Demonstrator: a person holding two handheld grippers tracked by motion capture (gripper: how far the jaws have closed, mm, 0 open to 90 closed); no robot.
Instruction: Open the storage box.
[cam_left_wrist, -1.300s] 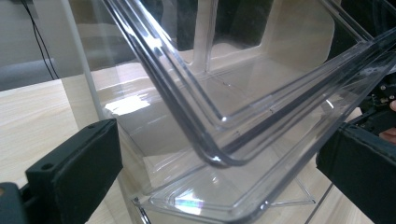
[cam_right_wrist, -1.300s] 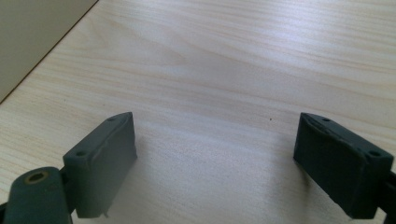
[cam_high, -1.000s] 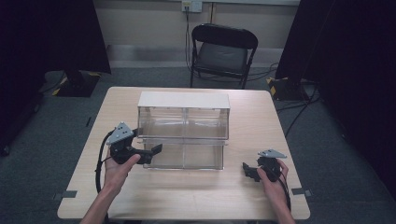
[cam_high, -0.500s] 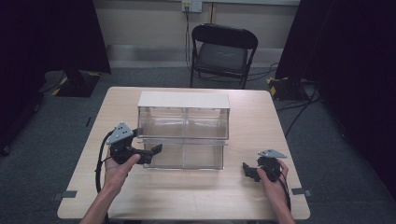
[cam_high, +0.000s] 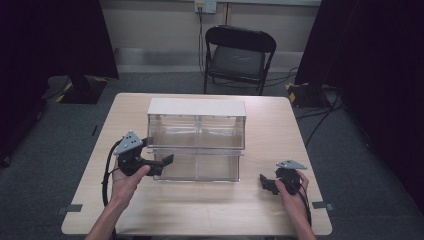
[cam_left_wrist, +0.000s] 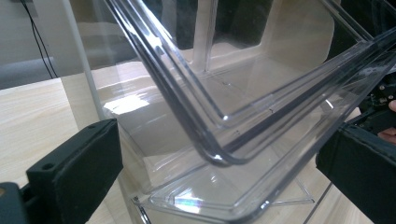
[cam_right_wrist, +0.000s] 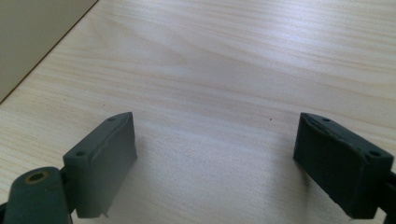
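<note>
Two claws spread: left claw (cam_high: 162, 162) straddles the clear drawer (cam_high: 197, 167) corner, mid-worktop (cam_high: 210, 210); right claw (cam_high: 265, 183) idle, empty. Step: grasping drawer. Next, likely pinch the rim, then pull.

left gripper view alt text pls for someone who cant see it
A clear plastic drawer, pulled partway out of a clear drawer unit, has its rounded front corner between the two black jaws of the open left claw, which do not touch it. Pale wooden table lies to the left.

Black-curtained (cam_high: 50, 35) recording studio
</note>
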